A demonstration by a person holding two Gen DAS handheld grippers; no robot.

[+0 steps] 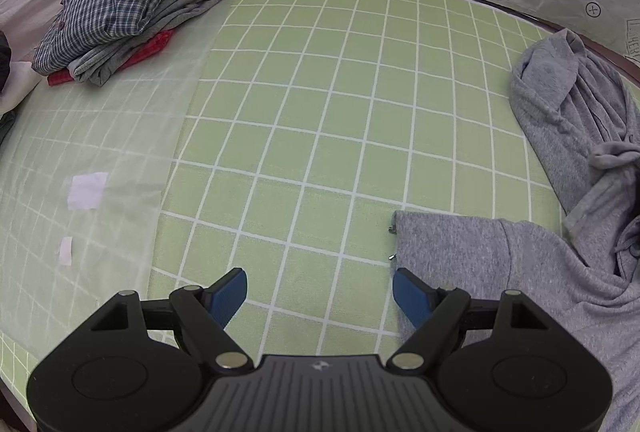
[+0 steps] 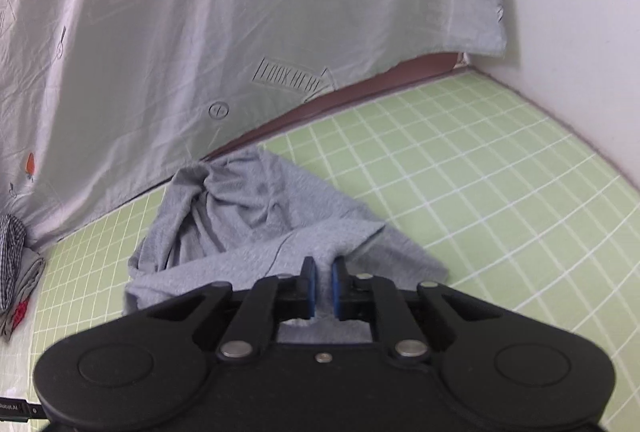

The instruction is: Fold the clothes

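Observation:
A grey hoodie (image 1: 560, 272) lies crumpled on the green checked sheet (image 1: 320, 112), at the right of the left wrist view. My left gripper (image 1: 320, 296) is open and empty, with its right finger at the hoodie's left edge. In the right wrist view my right gripper (image 2: 323, 284) is shut on a fold of the grey hoodie (image 2: 248, 224), which bunches up ahead of it.
A stack of folded clothes (image 1: 120, 8), checked shirt on top, sits at the far left; it also shows in the right wrist view (image 2: 16, 264). A pale printed cloth (image 2: 240, 12) hangs along the back. A white wall (image 2: 580, 32) stands at the right.

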